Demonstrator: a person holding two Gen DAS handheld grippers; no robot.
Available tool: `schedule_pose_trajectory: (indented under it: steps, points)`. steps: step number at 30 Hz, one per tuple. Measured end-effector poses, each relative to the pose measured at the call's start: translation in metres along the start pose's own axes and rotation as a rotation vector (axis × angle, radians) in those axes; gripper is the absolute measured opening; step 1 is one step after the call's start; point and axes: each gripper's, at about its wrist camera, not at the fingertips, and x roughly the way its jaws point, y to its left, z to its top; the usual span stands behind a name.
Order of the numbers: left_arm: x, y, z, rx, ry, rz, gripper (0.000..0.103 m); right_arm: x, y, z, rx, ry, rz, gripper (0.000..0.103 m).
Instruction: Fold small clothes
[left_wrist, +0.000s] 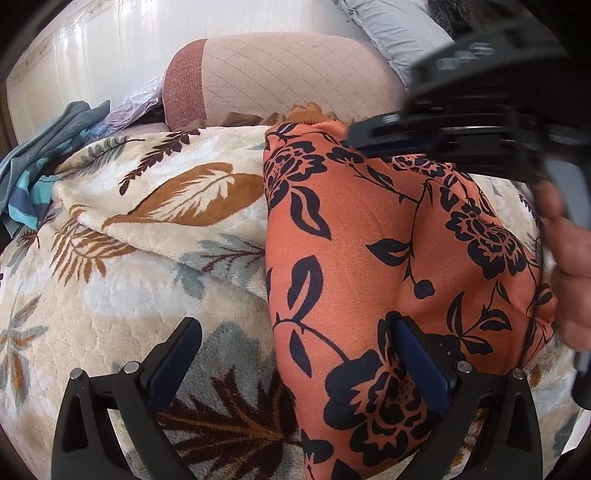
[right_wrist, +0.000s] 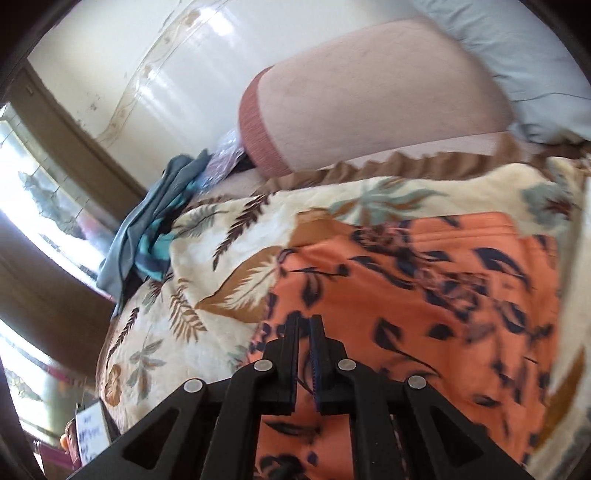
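An orange garment with a dark floral print (left_wrist: 388, 258) lies on a cream leaf-patterned blanket (left_wrist: 129, 288). My left gripper (left_wrist: 295, 336) is open and empty; its right finger (left_wrist: 421, 362) rests over the garment, its left finger over the blanket. The right gripper's body (left_wrist: 480, 122) hangs over the garment's far right part, with the hand beside it. In the right wrist view the same garment (right_wrist: 424, 295) is in front, blurred. My right gripper (right_wrist: 304, 328) is shut on a lifted fold of the orange garment near its left edge.
A pink quilted bolster (left_wrist: 280, 77) and a grey pillow (left_wrist: 395, 33) lie at the head of the bed. A heap of teal and grey clothes (left_wrist: 40, 162) sits at the far left by a plastic bag. A window (right_wrist: 40, 199) is at the left.
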Motion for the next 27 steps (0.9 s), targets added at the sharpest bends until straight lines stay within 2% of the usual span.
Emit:
schedule_pose_trajectory:
  steps: [4,7,11,15,18,20,24,27]
  points:
    - [0.001,-0.001,-0.001,0.005,-0.001,0.017,0.103,0.053,-0.015,0.000,0.044,0.133,-0.044,0.005]
    - [0.002,-0.001,0.000,0.001,0.004,0.003,0.103,0.055,-0.026,-0.003,0.082,0.128,0.006,0.004]
    - [0.001,-0.002,0.000,0.007,0.000,0.008,0.103,0.026,-0.019,-0.002,0.023,0.102,-0.058,0.005]
    - [0.000,-0.003,-0.001,0.018,-0.004,0.015,0.103,-0.023,-0.024,-0.012,0.048,0.045,-0.077,0.005]
    - [-0.001,-0.004,-0.001,0.022,-0.007,0.022,0.103,-0.050,-0.031,-0.028,0.055,0.035,-0.191,0.006]
    - [-0.002,-0.005,-0.001,0.024,-0.008,0.027,0.103,-0.056,-0.043,-0.042,0.078,0.057,-0.224,0.006]
    - [-0.004,-0.007,-0.003,0.042,-0.010,0.031,0.103,-0.060,-0.072,-0.071,0.187,0.058,-0.175,0.006]
    - [-0.005,-0.006,-0.003,0.032,-0.008,0.027,0.103,-0.083,-0.065,-0.077,0.175,0.023,-0.183,0.006]
